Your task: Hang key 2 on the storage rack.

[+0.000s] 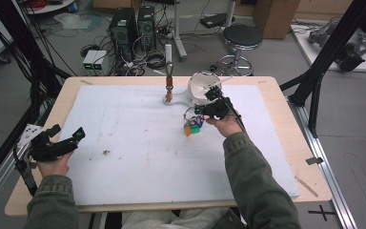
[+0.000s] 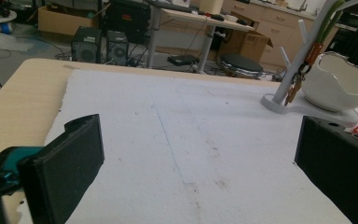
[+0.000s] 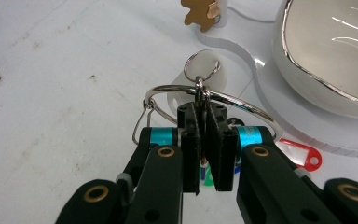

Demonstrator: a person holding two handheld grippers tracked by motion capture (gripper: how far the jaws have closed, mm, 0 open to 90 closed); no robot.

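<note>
**Colours and Patterns on the Table**

The table (image 1: 286, 138) is light tan wood. A white mat (image 1: 138, 157) covers most of it, marked with small brown specks near its centre.

Near the table's far edge, the bowl (image 2: 338, 86) is glossy white with a silver rim. The stand (image 2: 303, 60) beside it is white, with an orange tag and brass-coloured keys hanging on it.

The key ring (image 3: 209, 100) is silver wire. A red tag (image 3: 303, 154) lies just beside it, and green and orange tags (image 1: 192, 129) show in the high view.

Both the left gripper (image 2: 196, 163) and the right gripper (image 3: 204, 135) are black with teal-blue cylinders; the right also has brass-coloured rivets. The person's sleeves (image 1: 252, 181) are olive green.
</note>
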